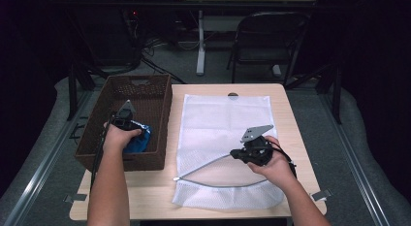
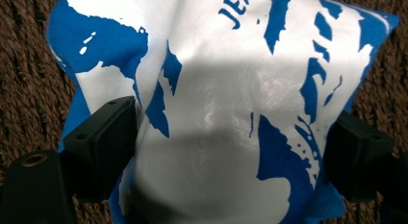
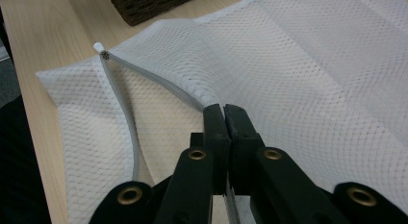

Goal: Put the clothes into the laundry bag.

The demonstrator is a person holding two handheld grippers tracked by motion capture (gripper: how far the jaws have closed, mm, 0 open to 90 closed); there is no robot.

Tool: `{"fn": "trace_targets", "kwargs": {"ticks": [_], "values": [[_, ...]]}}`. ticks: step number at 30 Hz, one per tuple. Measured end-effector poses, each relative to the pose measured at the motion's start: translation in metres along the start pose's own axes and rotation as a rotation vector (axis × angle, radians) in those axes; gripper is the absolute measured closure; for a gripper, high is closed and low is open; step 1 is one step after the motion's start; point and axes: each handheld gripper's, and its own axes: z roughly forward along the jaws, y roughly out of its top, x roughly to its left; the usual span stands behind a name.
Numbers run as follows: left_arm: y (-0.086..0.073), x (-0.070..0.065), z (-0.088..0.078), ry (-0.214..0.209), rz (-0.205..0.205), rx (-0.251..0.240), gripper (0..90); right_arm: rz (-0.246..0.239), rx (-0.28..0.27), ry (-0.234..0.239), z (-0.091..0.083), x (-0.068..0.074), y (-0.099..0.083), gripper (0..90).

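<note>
A blue and white printed cloth [image 2: 216, 65] lies in the brown wicker basket [image 1: 162, 109] at the table's left. My left gripper [image 2: 234, 119] points down into the basket [image 2: 29, 70], jaws wide apart on either side of the cloth, which bulges up between them. In the high view the left gripper [image 1: 127, 121] sits right beside the cloth [image 1: 139, 142]. A white mesh laundry bag [image 1: 223, 119] lies flat on the table. My right gripper [image 3: 224, 108] is shut on the upper edge of the bag's zipper opening [image 3: 144, 72], holding it slightly raised off the bag [image 3: 312, 65].
The wooden table [image 1: 291, 138] ends close behind the bag and the basket. A folding chair [image 1: 266, 37] and a table leg [image 1: 200, 41] stand on the floor beyond. The right gripper [image 1: 237, 154] is near the table's front right part.
</note>
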Motion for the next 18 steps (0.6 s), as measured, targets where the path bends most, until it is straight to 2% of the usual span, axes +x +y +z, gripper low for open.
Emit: {"fn": "trace_targets", "kwargs": {"ticks": [8, 18], "values": [[-0.0014, 0.0013, 0.0037, 0.038, -0.021, 0.019, 15.0, 0.0, 0.0, 0.0, -0.0008, 0.0001, -0.0004, 88.3], [-0.0031, 0.0057, 0.0051, 0.037, -0.043, 0.013, 16.8, -0.002, 0.002, -0.001, -0.0005, 0.0001, -0.0007, 88.3]]}}
